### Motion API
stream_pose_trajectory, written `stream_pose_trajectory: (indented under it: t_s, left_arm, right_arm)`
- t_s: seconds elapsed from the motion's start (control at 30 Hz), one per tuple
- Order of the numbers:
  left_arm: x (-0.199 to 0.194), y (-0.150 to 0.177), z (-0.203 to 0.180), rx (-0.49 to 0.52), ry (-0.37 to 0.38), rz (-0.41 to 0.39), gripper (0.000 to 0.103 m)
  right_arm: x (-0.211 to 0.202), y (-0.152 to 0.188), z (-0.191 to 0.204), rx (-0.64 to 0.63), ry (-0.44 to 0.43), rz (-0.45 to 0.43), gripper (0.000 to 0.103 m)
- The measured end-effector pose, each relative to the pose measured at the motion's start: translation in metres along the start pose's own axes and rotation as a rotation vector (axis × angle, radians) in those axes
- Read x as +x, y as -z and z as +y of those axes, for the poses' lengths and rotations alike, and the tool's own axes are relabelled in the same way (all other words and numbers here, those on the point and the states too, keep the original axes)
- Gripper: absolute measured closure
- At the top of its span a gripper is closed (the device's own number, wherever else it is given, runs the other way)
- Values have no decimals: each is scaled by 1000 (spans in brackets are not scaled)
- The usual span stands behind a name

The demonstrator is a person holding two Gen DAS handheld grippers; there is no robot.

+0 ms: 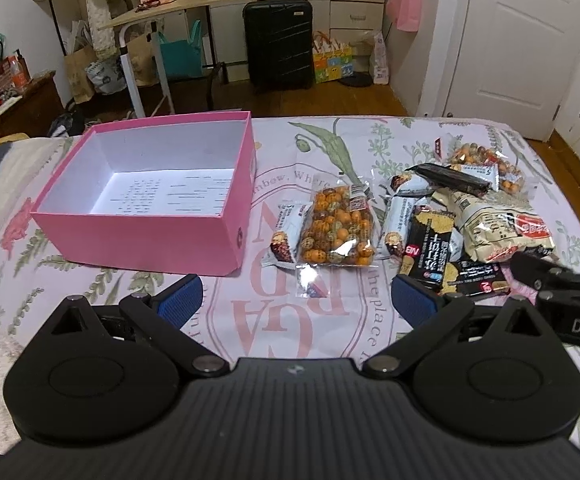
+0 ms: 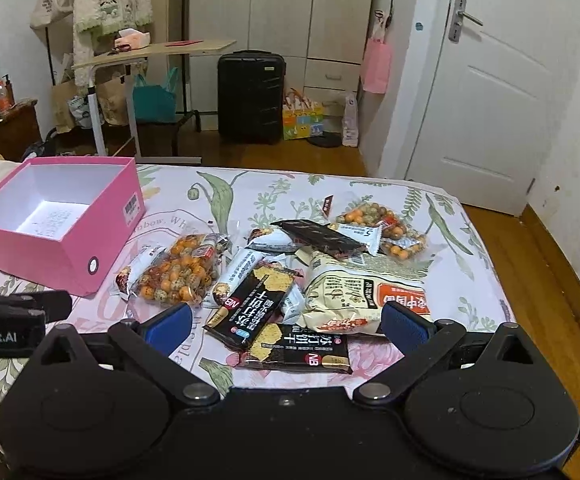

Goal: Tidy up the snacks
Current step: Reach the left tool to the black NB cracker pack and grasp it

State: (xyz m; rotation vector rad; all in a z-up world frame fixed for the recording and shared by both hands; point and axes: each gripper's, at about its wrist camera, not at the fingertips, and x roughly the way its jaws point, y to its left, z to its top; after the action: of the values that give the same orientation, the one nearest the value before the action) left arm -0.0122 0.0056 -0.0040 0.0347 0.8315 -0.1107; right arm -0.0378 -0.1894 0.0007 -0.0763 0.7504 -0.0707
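An empty pink box [image 1: 142,236] with a white inside stands on the bed at the left; it also shows in the right wrist view [image 2: 50,256]. To its right lies a pile of snacks: a clear bag of orange coated nuts [image 1: 336,228] [image 2: 178,272], black cracker packs [image 1: 430,244] [image 2: 250,304], a cream bag [image 1: 502,232] [image 2: 362,300], a second nut bag [image 2: 386,232]. My left gripper [image 1: 296,300] is open and empty, in front of the nut bag. My right gripper [image 2: 286,324] is open and empty, its jaws on either side of the cracker packs, above them.
The bed has a floral sheet [image 1: 330,152]. Beyond its far edge are a black suitcase [image 1: 278,40], a rolling desk [image 1: 186,4], bags on the wooden floor and a white door [image 2: 490,92] at the right.
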Motion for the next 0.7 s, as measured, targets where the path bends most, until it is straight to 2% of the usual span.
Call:
stream_pose_trajectory:
  t_s: [0.1,0.2,0.3,0.4,0.5,0.6,0.67,0.7]
  left_arm:
    - [8,-2,4,-10,38,-7,1]
    - [22,-10,3,16,53,-18,3]
    - [42,-22,1,23,78,-12,3]
    - [67,-32,-8,59,184,10,6]
    - [96,-37,-25,115,315,70,11]
    - [121,-37,-44,159,387,116,19]
    - [137,-34,-55,192,429,143,20]
    - [144,-33,-60,206,449,157,25]
  right_arm:
    - [6,4,-3,-4,-49,-20,1]
    - [21,13,-2,-90,-100,-36,1]
    - [45,23,3,-188,-73,-39,1]
    - [69,29,1,-200,-115,-31,1]
    - [96,35,-3,-173,-239,-28,6]
    - [120,43,2,-188,-289,-22,11]
    - [133,46,5,-181,-308,-6,13]
    - [138,48,6,-164,-328,4,14]
